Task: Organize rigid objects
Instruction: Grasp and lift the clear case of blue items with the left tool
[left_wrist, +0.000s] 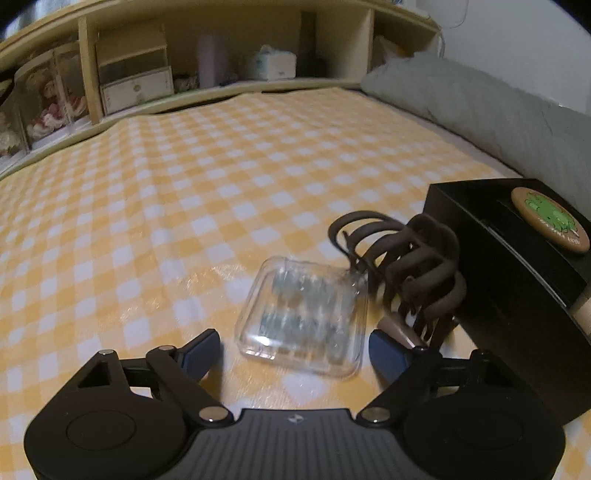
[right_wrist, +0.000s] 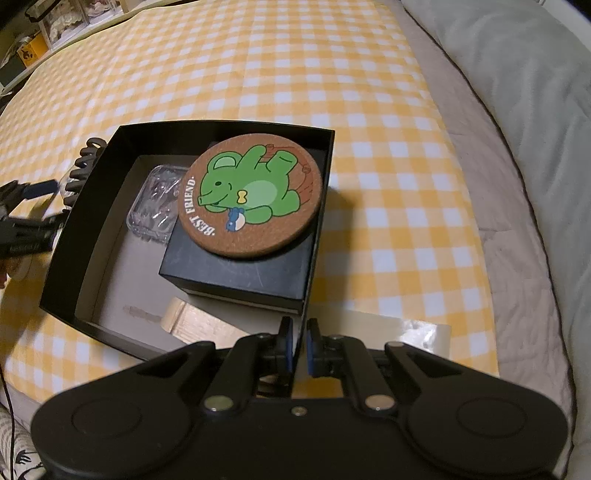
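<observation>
Resting on a yellow checked bedspread, one open black box serves as the landmark for everything else. Inside it, four things are counted in the right wrist view: one smaller black box against its right wall, one round cork coaster printed with a green bear lying on top of that smaller box, one clear plastic case to the left of the smaller box, and one roll of tape near the front wall.

Outside the box, just beside its left wall, two things are seen from the left wrist view: one brown claw hair clip touching the wall, and a second clear plastic case lying flat on the bedspread.

The left gripper is held with its jaws wide apart on either side of that second case, not pressing on it. The right gripper has its jaws nearly closed, pinching the box's front right corner wall.
</observation>
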